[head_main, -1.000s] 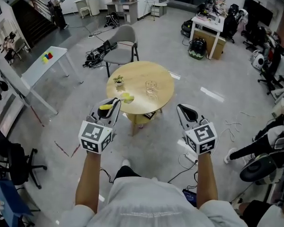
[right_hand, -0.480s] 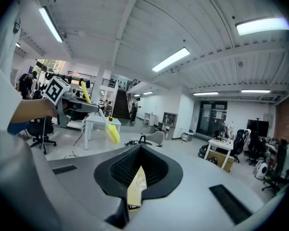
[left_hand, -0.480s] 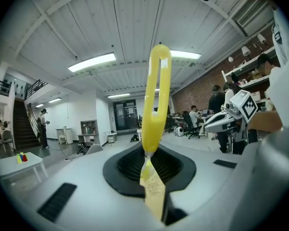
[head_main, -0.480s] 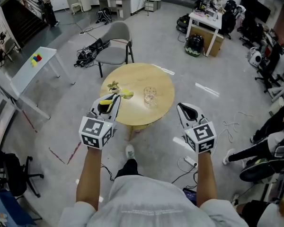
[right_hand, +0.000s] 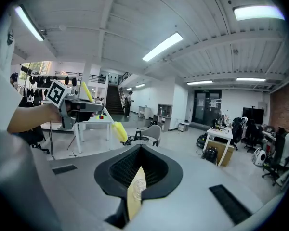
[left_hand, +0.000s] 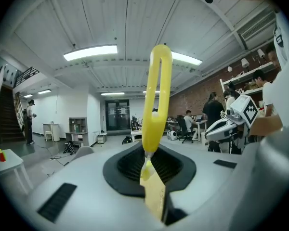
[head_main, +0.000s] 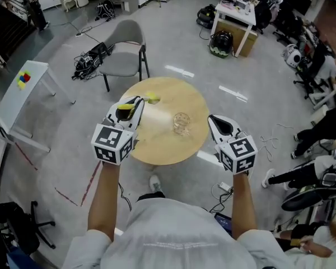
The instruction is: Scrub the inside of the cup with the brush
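Note:
A clear glass cup point(head_main: 181, 123) stands upright on the round wooden table point(head_main: 157, 144), right of its middle. My left gripper point(head_main: 135, 105) hovers over the table's left part, shut on a yellow brush; its head point(head_main: 152, 98) sticks out ahead of the jaws. In the left gripper view the brush's yellow loop handle point(left_hand: 157, 95) rises from between the shut jaws point(left_hand: 151, 165). My right gripper point(head_main: 214, 122) hangs at the table's right edge, right of the cup, shut with nothing in it point(right_hand: 139, 170). The right gripper view also shows the left gripper point(right_hand: 72, 105) and the brush head point(right_hand: 119, 131).
A grey chair point(head_main: 123, 58) stands behind the table. At the far left a white side table point(head_main: 22, 88) carries coloured blocks. Cables and a power strip point(head_main: 224, 186) lie on the floor near the right gripper. Desks and seated people fill the right and back.
The view has come closer to the table, which now lies right under both grippers. Both grippers keep their pose, and the brush stays in the left one.

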A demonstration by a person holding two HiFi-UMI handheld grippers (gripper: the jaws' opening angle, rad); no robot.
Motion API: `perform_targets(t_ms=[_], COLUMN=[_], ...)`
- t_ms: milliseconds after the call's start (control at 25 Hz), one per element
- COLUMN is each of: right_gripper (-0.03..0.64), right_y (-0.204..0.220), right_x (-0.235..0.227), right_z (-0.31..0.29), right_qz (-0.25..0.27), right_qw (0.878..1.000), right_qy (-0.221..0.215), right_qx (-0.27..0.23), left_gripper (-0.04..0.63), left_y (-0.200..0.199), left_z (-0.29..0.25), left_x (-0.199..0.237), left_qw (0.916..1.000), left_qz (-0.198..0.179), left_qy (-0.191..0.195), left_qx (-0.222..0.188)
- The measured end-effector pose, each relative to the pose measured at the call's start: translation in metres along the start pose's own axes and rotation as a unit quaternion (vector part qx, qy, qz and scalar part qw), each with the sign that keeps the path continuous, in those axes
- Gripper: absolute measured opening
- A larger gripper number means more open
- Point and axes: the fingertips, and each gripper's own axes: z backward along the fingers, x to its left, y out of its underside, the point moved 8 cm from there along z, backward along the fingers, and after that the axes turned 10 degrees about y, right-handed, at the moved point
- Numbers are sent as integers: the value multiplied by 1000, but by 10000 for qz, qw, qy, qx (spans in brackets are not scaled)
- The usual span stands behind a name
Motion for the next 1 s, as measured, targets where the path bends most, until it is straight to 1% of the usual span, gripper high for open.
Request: perform_targets(t_ms=[200,360,440,520,560,680,800,1000], right_gripper=[29,31,55,111,127,147,186,213], right_y=[11,32,47,66,78,116,149,204], right_x=[-3,0,1,0,-1,-9,-15,-6], right_z=[-42,-68,-78,-89,-93,-99,-110,-136], right_qz=[-229,-246,-259,-323,-358,-547,-805,-586], right_qw=[9981,9969,9956,9933,9916,9849,9766,9618], right_qy=[-47,107,155,151,137,-1,-170,-624], right_qx=[562,741,884,1104,1232,1640,1986,2602], left_gripper=[43,43,43,43,43,43,43,43], left_y=[7,24,34,45,50,61,69,86], left_z=[-26,-42,-50,-60,-65,-84,-99,-108], left_x=[40,68,77,82,81,72,71,74], left_qw=[9997,9988,9980,9968,9960,9933,9909,9880], left_qz=[74,292,413,566,651,829,981,1237], left_qy=[243,389,470,539,583,735,784,613], left_qx=[-27,65,119,173,207,343,483,690])
